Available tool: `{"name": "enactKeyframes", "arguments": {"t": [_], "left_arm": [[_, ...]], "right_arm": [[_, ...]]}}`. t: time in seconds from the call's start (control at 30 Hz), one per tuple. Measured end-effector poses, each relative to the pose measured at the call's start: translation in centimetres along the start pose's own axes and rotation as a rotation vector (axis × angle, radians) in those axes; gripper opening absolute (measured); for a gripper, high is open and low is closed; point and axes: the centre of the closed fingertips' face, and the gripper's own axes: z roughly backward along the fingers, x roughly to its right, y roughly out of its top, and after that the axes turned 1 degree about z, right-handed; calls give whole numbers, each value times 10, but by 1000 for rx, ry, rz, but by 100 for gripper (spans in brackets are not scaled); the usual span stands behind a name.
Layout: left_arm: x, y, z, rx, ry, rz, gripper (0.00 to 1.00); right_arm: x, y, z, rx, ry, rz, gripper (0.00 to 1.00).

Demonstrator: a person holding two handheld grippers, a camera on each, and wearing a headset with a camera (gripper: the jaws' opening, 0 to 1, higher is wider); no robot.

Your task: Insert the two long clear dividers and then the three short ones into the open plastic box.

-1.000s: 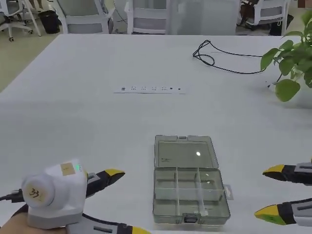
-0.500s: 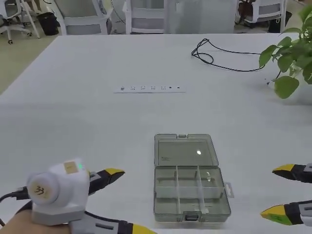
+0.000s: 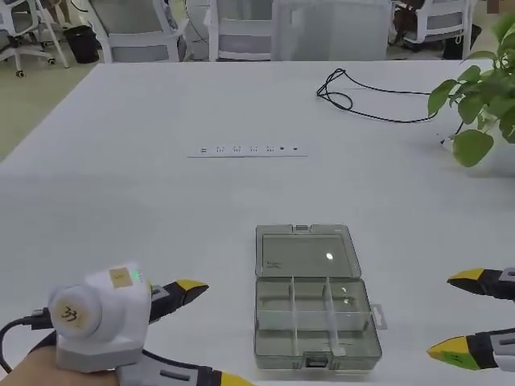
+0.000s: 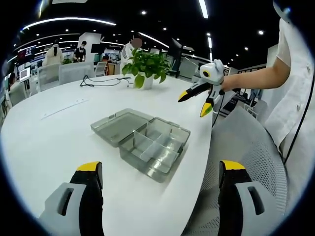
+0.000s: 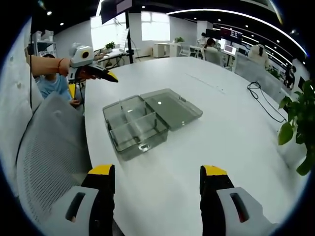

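Open grey-tinted clear plastic box near the front edge of the white bench, thin clear dividers standing inside: probably light, stiff, slick and brittle, best pinched by a top edge; left gripper and right gripper flank it, jaws apart, empty.

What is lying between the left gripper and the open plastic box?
Nothing: bare white table separates the left gripper from the plastic box, as the head view shows.
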Motion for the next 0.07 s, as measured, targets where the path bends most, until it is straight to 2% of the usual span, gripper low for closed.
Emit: {"name": "enactKeyframes", "arguments": {"t": [0.07], "left_arm": [[0,0,0,-2,0,-3,100]], "right_arm": [[-1,0,0,-1,2,4,71]]}}
